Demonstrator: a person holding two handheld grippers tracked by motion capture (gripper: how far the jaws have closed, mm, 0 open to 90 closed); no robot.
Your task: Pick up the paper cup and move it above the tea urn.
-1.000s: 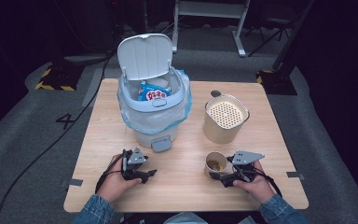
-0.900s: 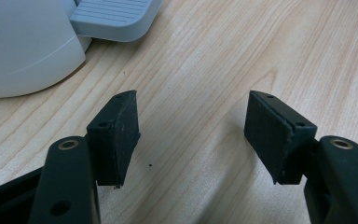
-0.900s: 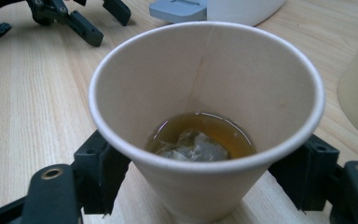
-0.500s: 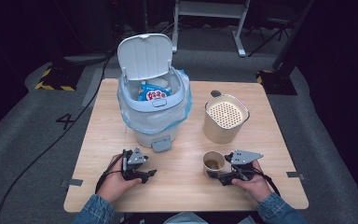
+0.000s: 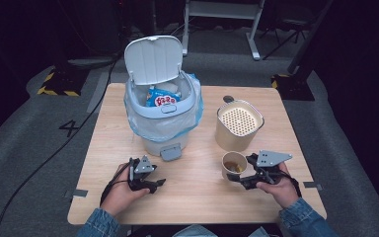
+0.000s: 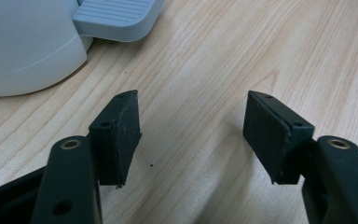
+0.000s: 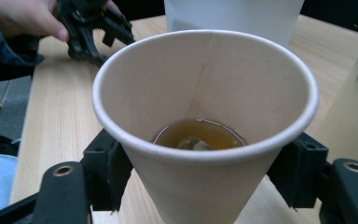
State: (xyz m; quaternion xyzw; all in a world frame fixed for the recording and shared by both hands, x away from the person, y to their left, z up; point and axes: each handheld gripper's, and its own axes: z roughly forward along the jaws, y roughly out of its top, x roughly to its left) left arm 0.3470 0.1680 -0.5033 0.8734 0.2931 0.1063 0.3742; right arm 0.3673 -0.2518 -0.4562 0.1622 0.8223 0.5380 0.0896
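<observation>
The right gripper (image 5: 237,178) is clamped on the paper cup (image 5: 234,164), one jaw on each side of the wall below the rim; its jaws have just been closing onto the cup. The cup stands at the near right of the table (image 5: 202,197), just in front of the beige strainer pot (image 5: 238,125), and holds a shallow pool of brown liquid (image 7: 199,134) with what appears to be a tea bag in it, though that is hard to confirm. The left gripper (image 6: 191,135) has its jaws apart with nothing between them and rests low over bare wood near the bin pedal (image 6: 116,17).

Hazards:
- Crushing. The cup wall is thin paper; further squeeze would likely fold it and push liquid over the rim.
- Slipping. The cup tapers downward, so a loose grip could let it ride up out of the pads, or tip, when lifted.
- Spilling. A fast swing or tilt toward the pot or the waste bin (image 5: 162,123) would probably slop liquid onto the table.
- Collision. The pot is just behind the cup; a forward move without lift could knock it.

Clearance:
- The bin lid (image 5: 154,59) stands open and the bin already holds a snack packet (image 5: 161,99).
- Open wood lies between the two grippers and between bin and pot.
- The table's near edge and right edge are close to the right hand (image 5: 282,188); room there is limited
</observation>
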